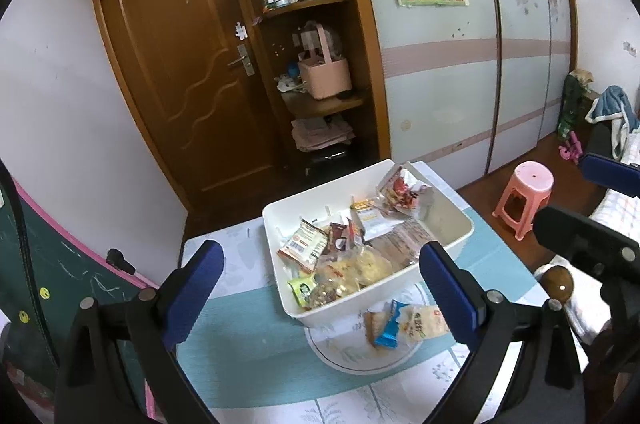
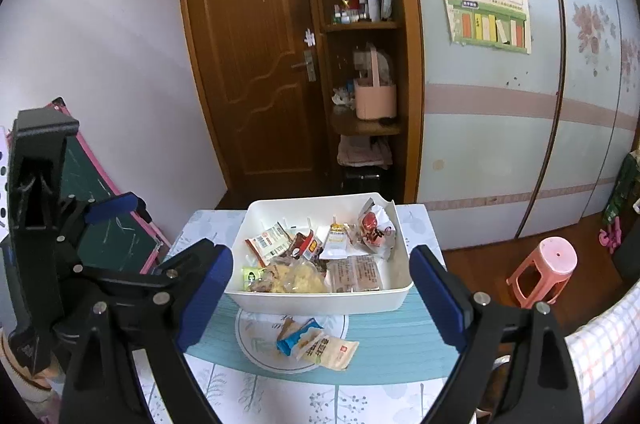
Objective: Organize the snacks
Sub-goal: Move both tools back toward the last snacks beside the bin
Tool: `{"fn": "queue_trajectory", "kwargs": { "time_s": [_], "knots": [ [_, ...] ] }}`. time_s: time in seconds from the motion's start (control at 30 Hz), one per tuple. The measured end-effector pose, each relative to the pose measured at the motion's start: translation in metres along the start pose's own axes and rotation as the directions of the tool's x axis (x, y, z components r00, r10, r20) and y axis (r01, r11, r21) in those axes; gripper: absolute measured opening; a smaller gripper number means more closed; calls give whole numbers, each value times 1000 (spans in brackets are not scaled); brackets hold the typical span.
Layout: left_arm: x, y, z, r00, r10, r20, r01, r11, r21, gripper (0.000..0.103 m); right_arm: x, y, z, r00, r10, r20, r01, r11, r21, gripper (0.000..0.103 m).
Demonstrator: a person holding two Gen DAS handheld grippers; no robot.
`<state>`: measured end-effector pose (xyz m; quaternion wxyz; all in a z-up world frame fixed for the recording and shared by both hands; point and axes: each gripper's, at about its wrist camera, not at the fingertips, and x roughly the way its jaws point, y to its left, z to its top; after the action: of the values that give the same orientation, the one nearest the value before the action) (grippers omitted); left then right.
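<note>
Above the tabletop (image 2: 384,340) we hold left gripper (image 1: 320,288) and right gripper (image 2: 320,300) apart, empty; grabbing the overlapping packets (image 2: 320,342) beside the bin (image 2: 320,302) could drag several together.

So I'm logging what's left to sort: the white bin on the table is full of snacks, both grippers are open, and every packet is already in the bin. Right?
Not every packet. A few packets lie on the table in front of the white bin, as the right wrist view shows. The bin does hold snacks, and the left gripper and right gripper are open.
</note>
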<state>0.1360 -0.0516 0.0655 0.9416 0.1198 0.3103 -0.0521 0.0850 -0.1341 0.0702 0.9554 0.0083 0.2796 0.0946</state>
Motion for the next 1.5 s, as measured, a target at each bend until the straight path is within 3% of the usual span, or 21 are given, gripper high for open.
{"fn": "queue_trajectory", "kwargs": {
  "time_s": [0.37, 0.67, 1.1, 1.5],
  "knots": [
    [-17, -1, -22, 1000, -17, 24, 18, 999, -29, 98, -29, -4, -23, 998, -21, 57, 22, 1000, -7, 91],
    [-11, -3, -37, 1000, -31, 2, 31, 999, -35, 98, -21, -11, -40, 999, -30, 28, 31, 999, -20, 91],
    [28, -7, -68, 997, -17, -75, 14, 999, -41, 98, 28, -21, -74, 993, -45, -106, 43, 999, -22, 91],
    [79, -10, -104, 983, -43, -181, 26, 995, -93, 98, 80, -42, -109, 965, -53, -256, 59, 998, 17, 91]
  ]
}}
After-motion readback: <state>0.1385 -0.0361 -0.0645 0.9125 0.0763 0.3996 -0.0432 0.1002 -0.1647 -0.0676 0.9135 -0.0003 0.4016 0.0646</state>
